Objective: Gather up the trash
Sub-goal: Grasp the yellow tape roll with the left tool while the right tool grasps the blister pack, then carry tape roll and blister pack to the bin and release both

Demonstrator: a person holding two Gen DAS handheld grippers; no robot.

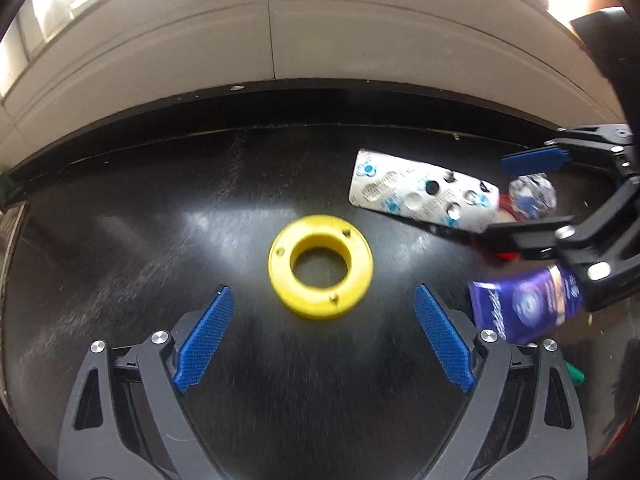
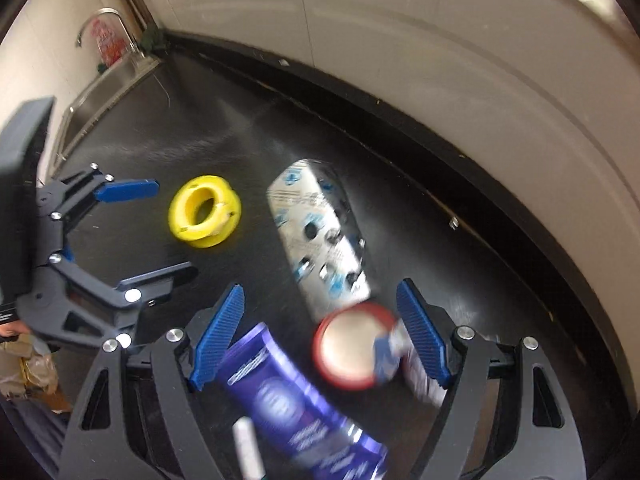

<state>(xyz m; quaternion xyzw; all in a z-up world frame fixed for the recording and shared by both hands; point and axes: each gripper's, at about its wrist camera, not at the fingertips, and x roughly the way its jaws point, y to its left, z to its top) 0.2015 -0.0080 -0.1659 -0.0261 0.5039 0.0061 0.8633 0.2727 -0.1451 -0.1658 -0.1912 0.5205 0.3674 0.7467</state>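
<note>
R gripper (image 2: 320, 332) angled steeply down at black counter (image 2: 224, 120), jaws wide, nothing gripped; purple wrapper (image 2: 288, 396) and red-rimmed lid (image 2: 352, 344) lying loose betw. fingers. L gripper (image 1: 324, 320) likewise tilted down, wide open, empty, just short of yellow ring (image 1: 320, 266). Farther out: blister pack (image 2: 320, 236), then wall.

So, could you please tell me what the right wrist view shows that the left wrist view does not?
Only the right wrist view shows the sink with its faucet at the counter's far end, and the red-rimmed lid face-on between the open right gripper fingers. Only the left wrist view shows the crumpled foil wrapper and the open left gripper head-on. Both show the yellow ring, the blister pack, the purple tube and the black counter.
</note>
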